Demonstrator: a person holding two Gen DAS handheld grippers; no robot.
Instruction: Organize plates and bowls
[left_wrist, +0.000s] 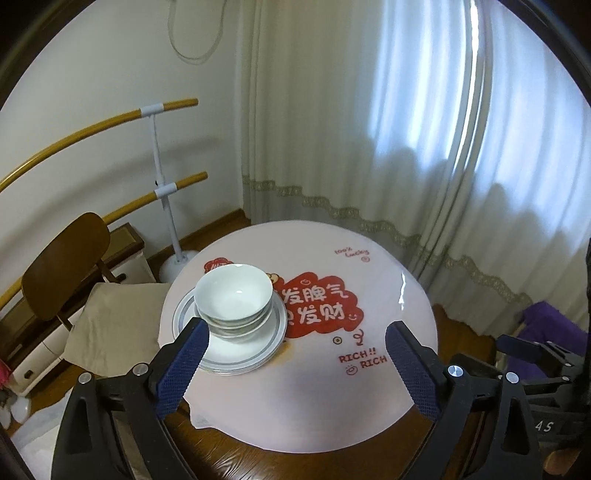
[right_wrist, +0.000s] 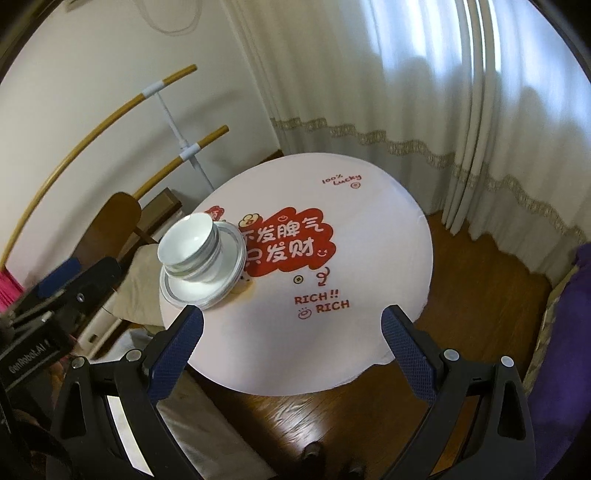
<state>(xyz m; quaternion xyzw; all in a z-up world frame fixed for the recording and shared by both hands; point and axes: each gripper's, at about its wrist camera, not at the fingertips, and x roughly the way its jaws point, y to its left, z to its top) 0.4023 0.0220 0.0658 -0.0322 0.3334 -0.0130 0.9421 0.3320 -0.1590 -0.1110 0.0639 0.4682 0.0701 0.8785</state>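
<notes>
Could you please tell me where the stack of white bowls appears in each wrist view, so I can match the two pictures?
Left wrist view: the stack of white bowls sits left of centre, on the plates, just above the left fingertip.
Right wrist view: the stack of white bowls is left of centre, higher above the fingers.
Shared landmark: the red "RICH!! RICH" print on the table cover.

Round wooden desk (left_wrist: 461, 332), topped by a pale pink mat (left_wrist: 314, 398) with a red cartoon print. On the mat's left side sits a stack of plates (left_wrist: 240, 350), white bowls (left_wrist: 233, 295) nested on top.
</notes>
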